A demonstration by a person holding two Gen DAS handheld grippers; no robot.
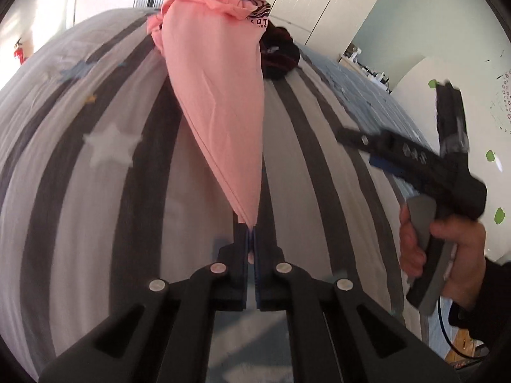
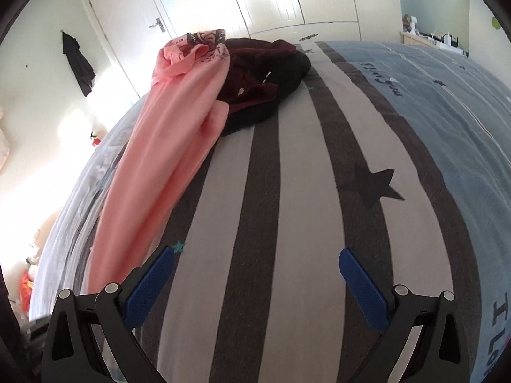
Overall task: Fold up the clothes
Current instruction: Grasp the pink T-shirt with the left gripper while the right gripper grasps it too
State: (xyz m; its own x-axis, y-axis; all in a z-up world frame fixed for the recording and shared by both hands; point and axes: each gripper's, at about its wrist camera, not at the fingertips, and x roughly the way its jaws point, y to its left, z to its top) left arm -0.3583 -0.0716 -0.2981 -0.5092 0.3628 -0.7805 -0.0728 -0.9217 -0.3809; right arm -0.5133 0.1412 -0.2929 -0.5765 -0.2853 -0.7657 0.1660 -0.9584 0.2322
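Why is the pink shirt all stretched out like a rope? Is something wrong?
Nothing is broken. The left gripper has pinched one end of the pink shirt and stretches it across the striped bedspread, so it looks bunched and twisted. Its far end is crumpled by the dark red clothes. The right gripper is open and empty.

Left gripper (image 1: pixel 251 228) pinching pink garment (image 1: pixel 217 95), striped bedspread (image 1: pixel 95 191) beneath

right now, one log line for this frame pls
stage: pulling garment out | left gripper: shut on pink shirt corner | right gripper: open, empty, over striped bedspread | dark clothes: piled, untouched
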